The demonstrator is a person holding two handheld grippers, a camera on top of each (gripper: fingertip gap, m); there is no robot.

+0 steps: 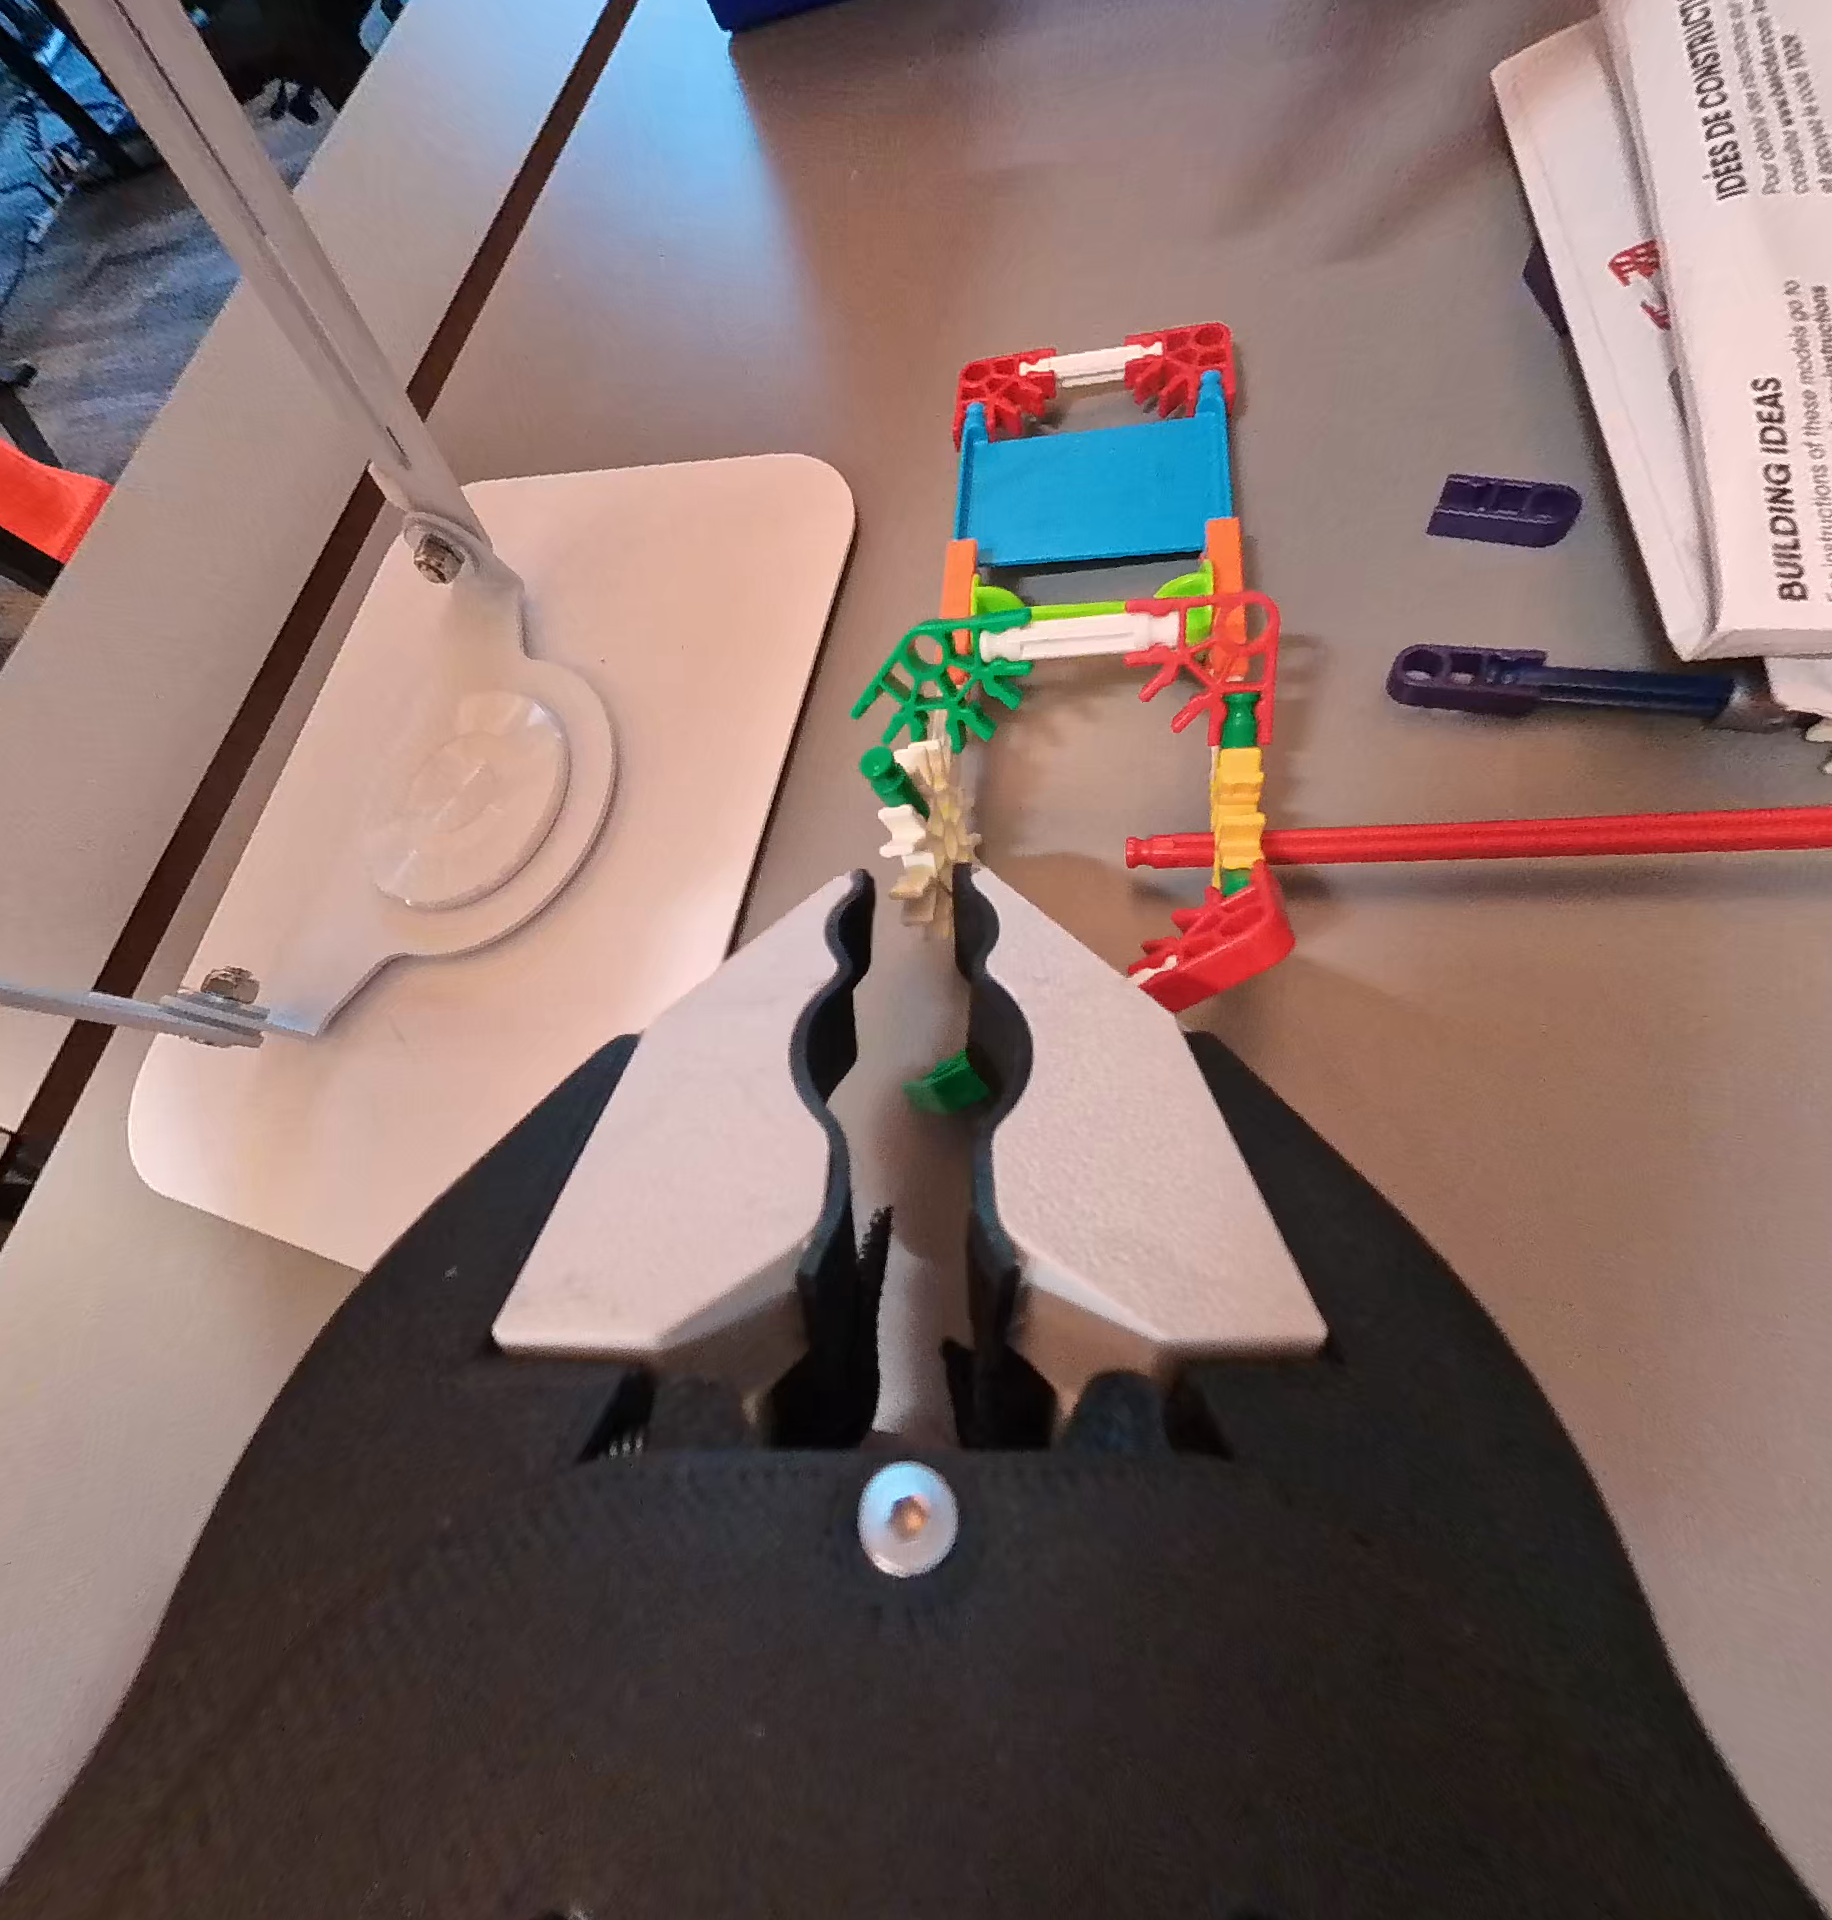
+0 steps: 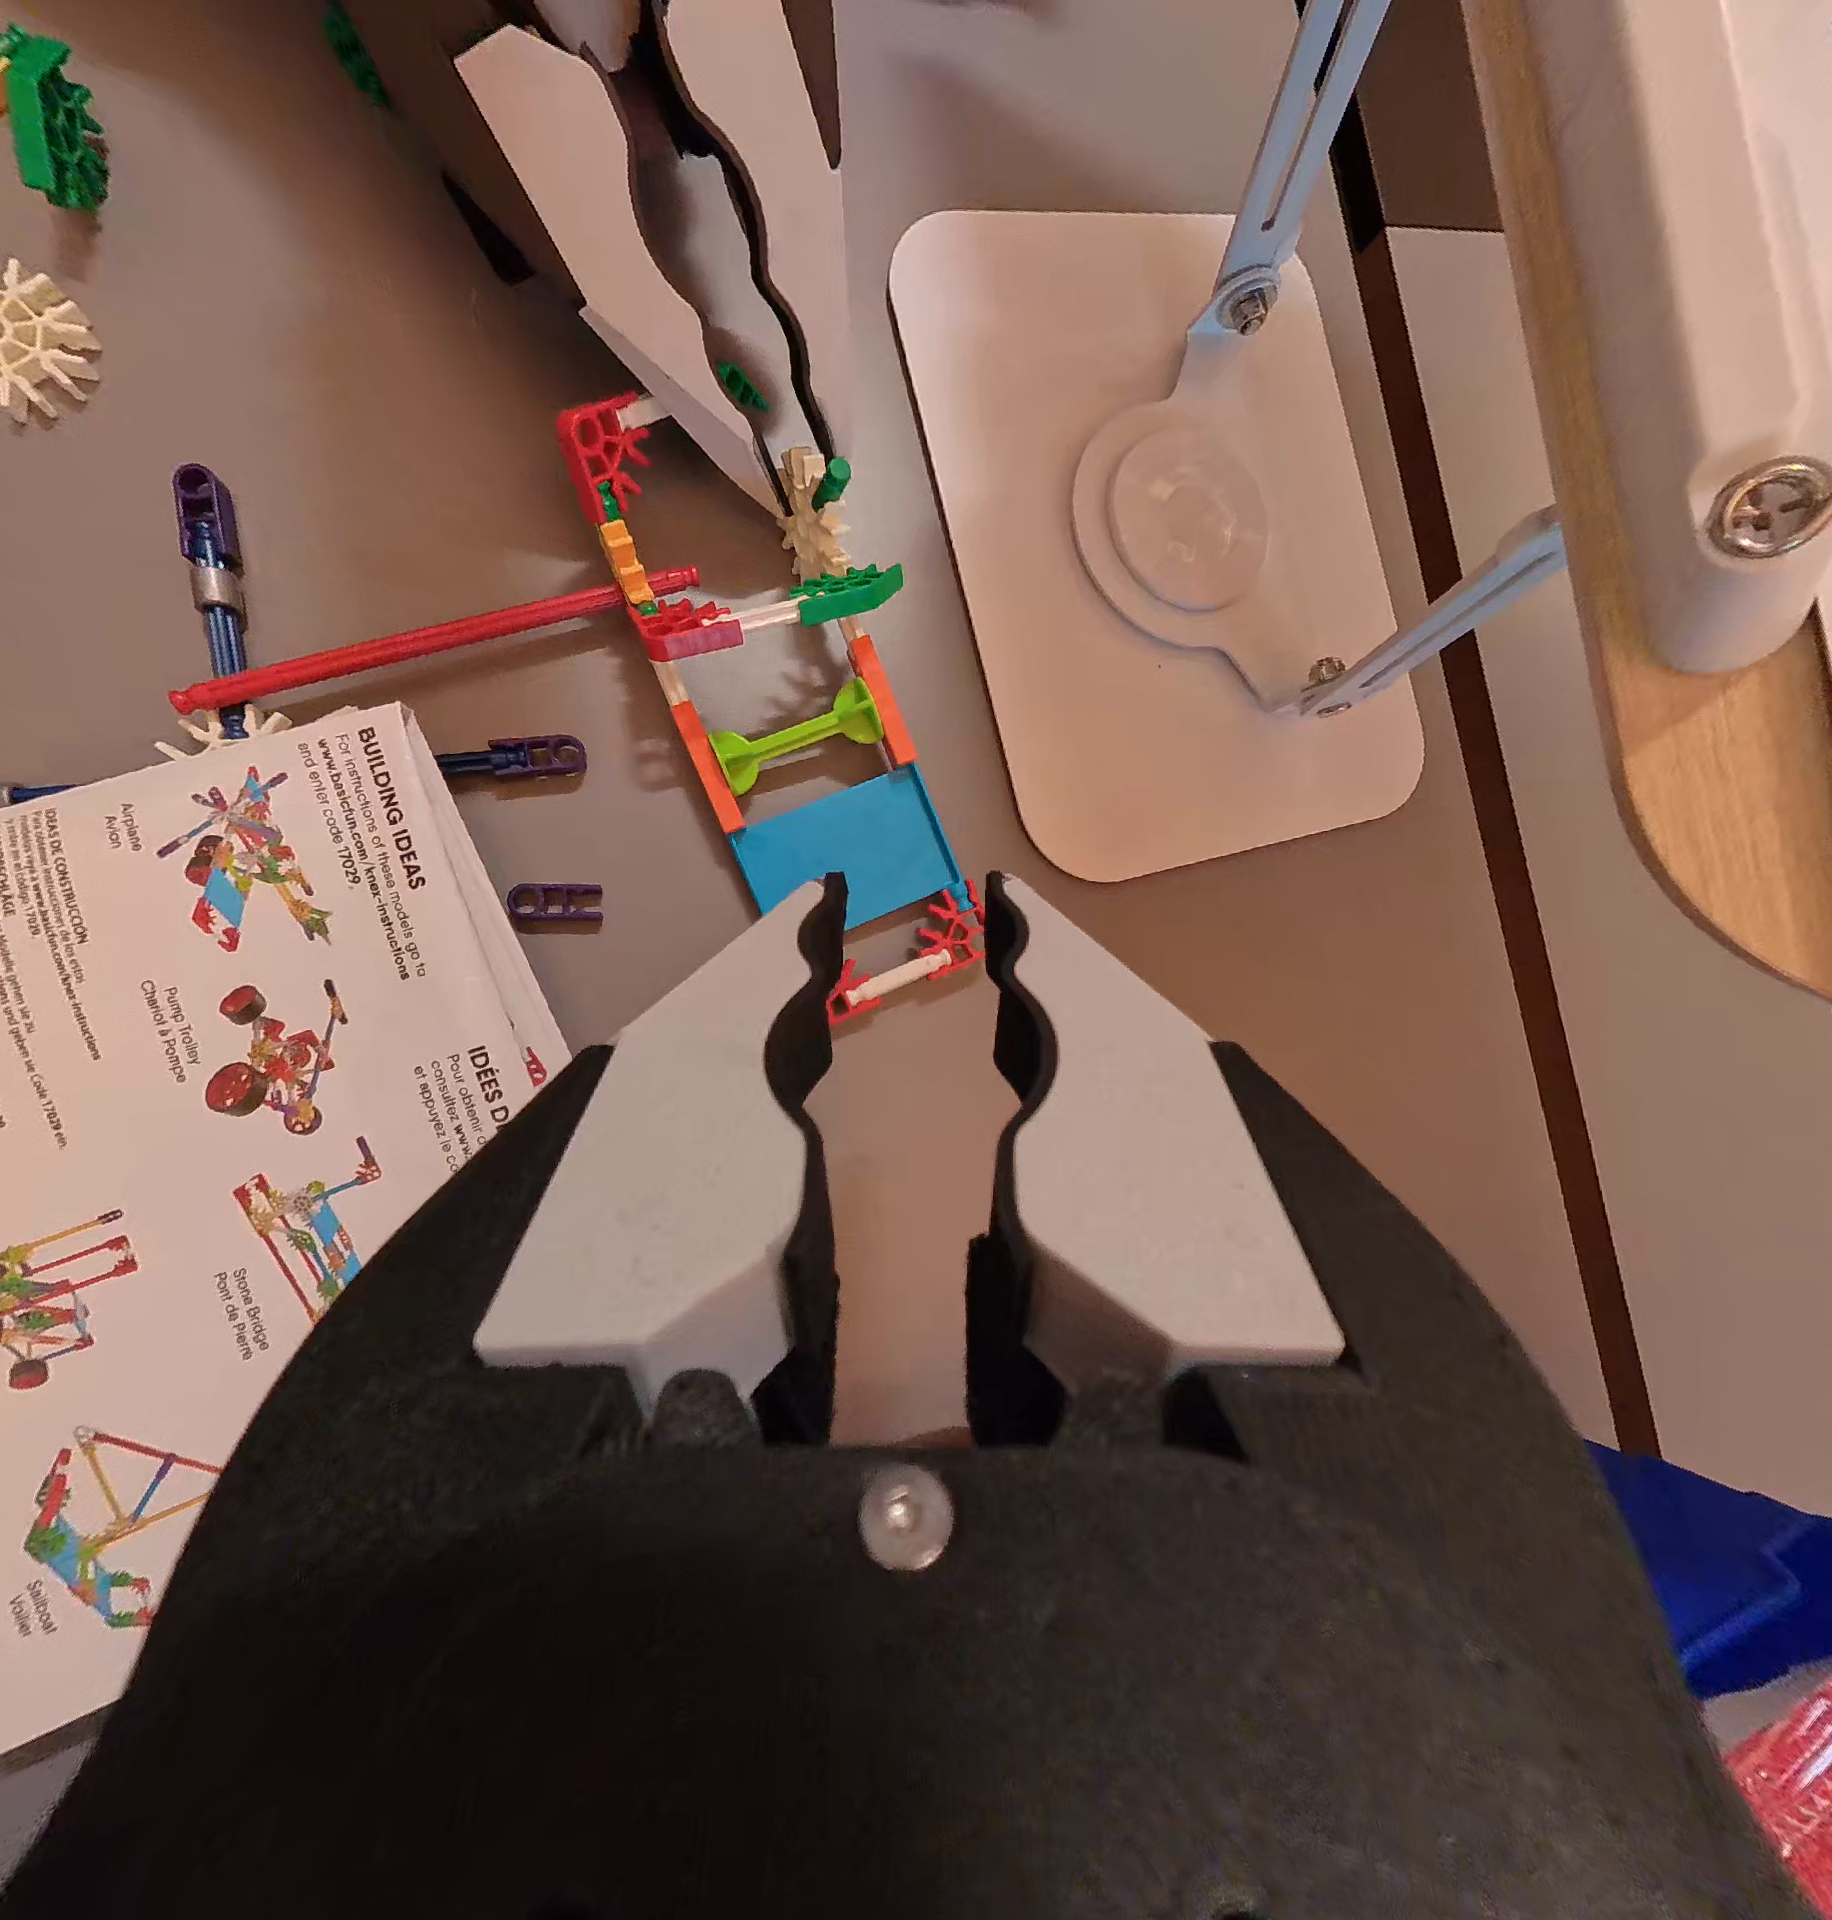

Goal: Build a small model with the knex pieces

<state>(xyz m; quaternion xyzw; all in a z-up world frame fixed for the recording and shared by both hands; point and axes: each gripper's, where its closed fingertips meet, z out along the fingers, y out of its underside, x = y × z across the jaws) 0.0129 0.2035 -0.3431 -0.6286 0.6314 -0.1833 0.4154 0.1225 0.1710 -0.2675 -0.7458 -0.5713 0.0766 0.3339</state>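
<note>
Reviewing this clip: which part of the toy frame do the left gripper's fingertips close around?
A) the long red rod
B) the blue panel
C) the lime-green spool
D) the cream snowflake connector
D: the left gripper pinches the cream snowflake connector at the frame's near corner; the blue panel lies far off.

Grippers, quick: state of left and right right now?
Left gripper: nearly shut, its tips at the cream gear on the toy frame; a firm grip cannot be told.
Right gripper: open, holding nothing, tips over the frame's red end.
</note>
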